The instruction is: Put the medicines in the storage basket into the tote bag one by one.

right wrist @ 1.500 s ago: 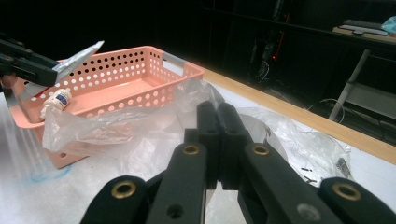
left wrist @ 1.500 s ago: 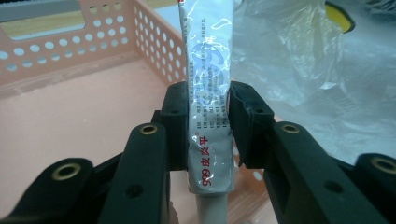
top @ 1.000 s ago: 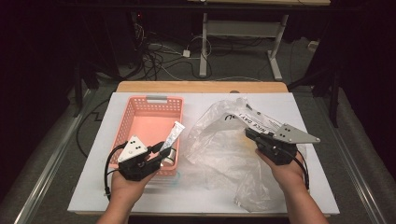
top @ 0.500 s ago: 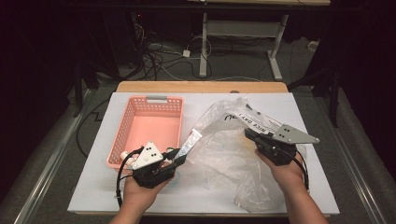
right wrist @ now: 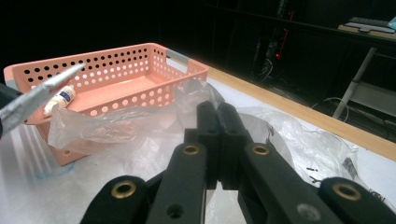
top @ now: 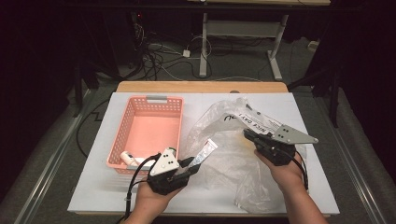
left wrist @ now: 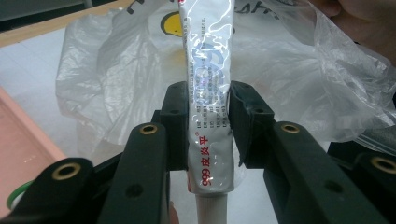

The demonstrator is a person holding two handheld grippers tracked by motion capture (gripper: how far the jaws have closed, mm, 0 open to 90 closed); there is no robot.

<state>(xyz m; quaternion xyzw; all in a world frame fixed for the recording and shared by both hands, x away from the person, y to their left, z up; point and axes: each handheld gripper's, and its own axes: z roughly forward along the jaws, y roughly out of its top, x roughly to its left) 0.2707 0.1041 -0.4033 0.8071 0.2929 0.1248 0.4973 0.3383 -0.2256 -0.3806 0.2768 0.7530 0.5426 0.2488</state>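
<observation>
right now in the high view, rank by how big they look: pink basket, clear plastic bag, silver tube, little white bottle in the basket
1. Crumpled clear plastic bag
2. Pink perforated plastic basket, a little smaller
3. Silver ointment tube in the left tool
4. Small white bottle, partly hidden, so its rank against the tube is unsure

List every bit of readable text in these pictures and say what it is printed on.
"999 皮炎平": in red on the silver tube clamped in the left gripper, left gripper view.
Smaller print higher on the tube: too blurred to read.
"NICE DAY": black letters on the clear plastic bag pinched by the right gripper, high view; other letters on it are creased and unreadable.
Label on the small bottle in the pink basket: too small to read.
</observation>
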